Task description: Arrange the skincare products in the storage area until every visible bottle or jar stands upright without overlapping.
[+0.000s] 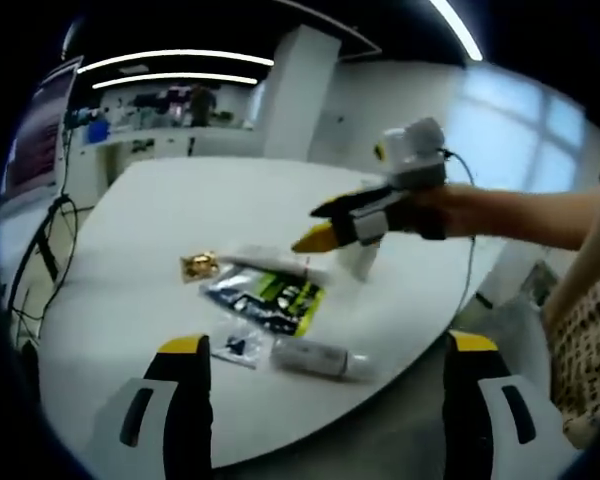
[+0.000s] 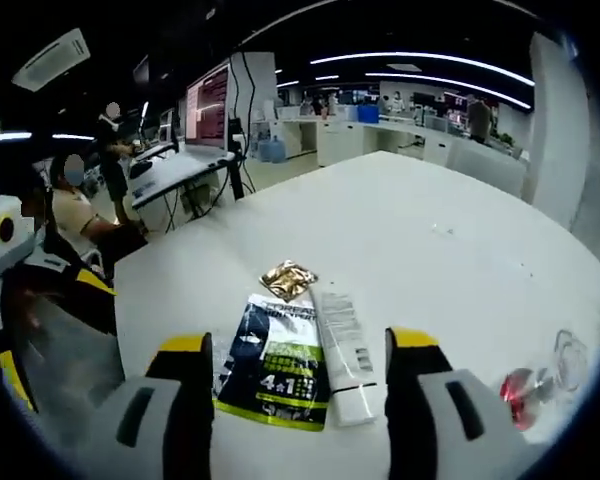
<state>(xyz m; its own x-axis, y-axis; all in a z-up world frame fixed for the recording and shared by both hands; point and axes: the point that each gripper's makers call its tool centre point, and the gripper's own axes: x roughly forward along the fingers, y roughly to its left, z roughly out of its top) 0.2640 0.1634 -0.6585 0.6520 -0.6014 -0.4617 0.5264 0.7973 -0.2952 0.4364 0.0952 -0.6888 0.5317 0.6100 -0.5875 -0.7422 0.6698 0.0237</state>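
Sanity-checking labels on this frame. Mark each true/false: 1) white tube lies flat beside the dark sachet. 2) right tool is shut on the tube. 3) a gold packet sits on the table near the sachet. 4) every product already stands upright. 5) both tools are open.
1) True: the tube lies flat along the sachet.
2) False: the right tool is open, its jaws spread over the tube and sachet, gripping nothing.
3) True: the gold packet lies on the table just past the sachet.
4) False: tube and sachet lie flat, as does a white bottle.
5) True: the left tool is open too, jaws wide apart.
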